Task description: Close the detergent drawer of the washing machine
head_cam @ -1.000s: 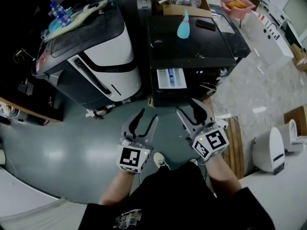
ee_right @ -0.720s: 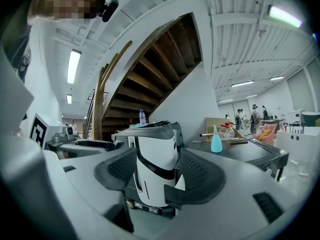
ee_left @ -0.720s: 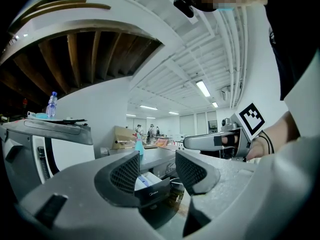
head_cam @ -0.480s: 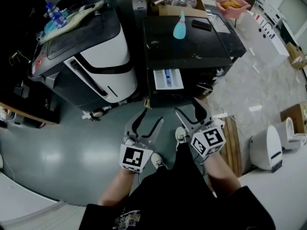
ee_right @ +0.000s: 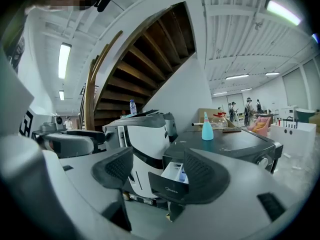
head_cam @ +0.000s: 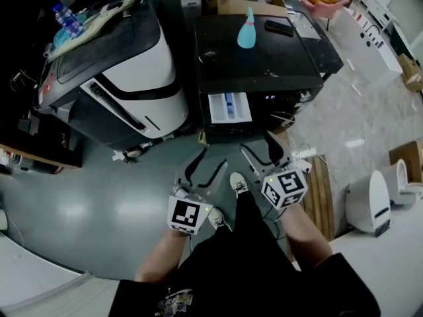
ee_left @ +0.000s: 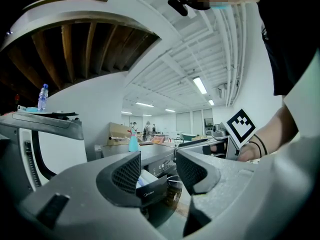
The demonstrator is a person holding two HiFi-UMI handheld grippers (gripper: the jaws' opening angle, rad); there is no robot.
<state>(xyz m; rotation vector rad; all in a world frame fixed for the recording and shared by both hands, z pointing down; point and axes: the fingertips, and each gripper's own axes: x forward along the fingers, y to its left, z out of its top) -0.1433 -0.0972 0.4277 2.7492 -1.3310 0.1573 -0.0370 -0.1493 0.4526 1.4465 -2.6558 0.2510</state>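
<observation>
The black washing machine (head_cam: 264, 58) stands ahead, and its white detergent drawer (head_cam: 229, 107) is pulled out of the upper left front. Both grippers hover short of it, above the floor and apart from the drawer. My left gripper (head_cam: 206, 162) is open and empty; in the left gripper view (ee_left: 159, 170) the drawer's dark front panel (ee_left: 152, 188) shows beyond the pads. My right gripper (head_cam: 259, 145) has its jaws opening, with nothing held. The right gripper view (ee_right: 157, 171) looks at the drawer (ee_right: 172, 181) from a distance.
A teal bottle (head_cam: 246, 32) and a dark flat object (head_cam: 278, 26) lie on the machine's top. A white and black appliance (head_cam: 132, 65) stands close on the left. A wooden pallet (head_cam: 324, 190) and a white appliance (head_cam: 370, 207) are at the right. My shoe (head_cam: 238, 182) is below the grippers.
Both grippers' jaws have spread wider. A shoe has stepped forward between the grippers, and the washing machine sits slightly nearer in the head view.
</observation>
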